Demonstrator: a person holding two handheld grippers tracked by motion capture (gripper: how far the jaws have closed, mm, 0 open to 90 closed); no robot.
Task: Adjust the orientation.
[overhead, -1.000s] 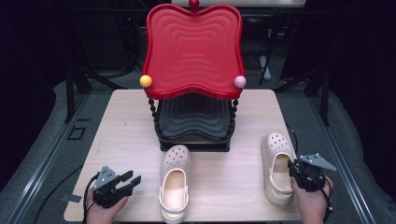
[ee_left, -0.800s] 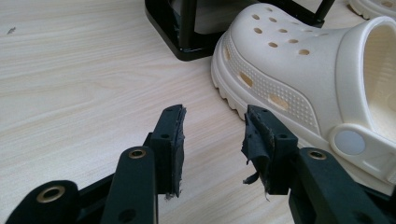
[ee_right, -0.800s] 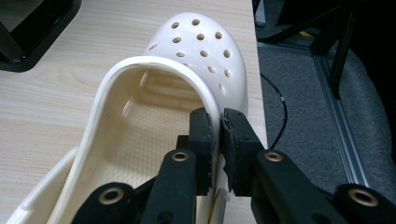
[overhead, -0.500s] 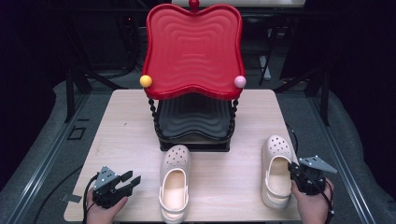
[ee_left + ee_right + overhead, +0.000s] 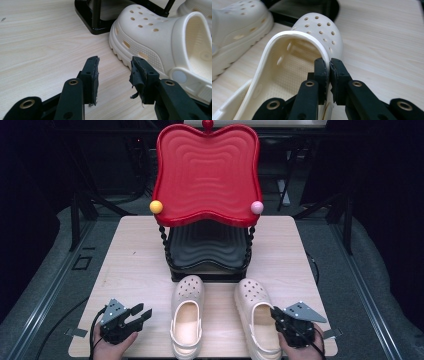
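High view: right claw (image 5: 278, 316) clamped on the right shoe (image 5: 257, 317) near the table (image 5: 135, 265) front, beside the left shoe (image 5: 186, 315); left gripper view: left claw (image 5: 113, 72) apart, idle; right gripper view: rim pinched thinly, so slide low.

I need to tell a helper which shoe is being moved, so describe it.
In front of the red two-tier tray stand lie two cream perforated foam clogs. It is the right-hand clog, the one whose side wall the right claw pinches.
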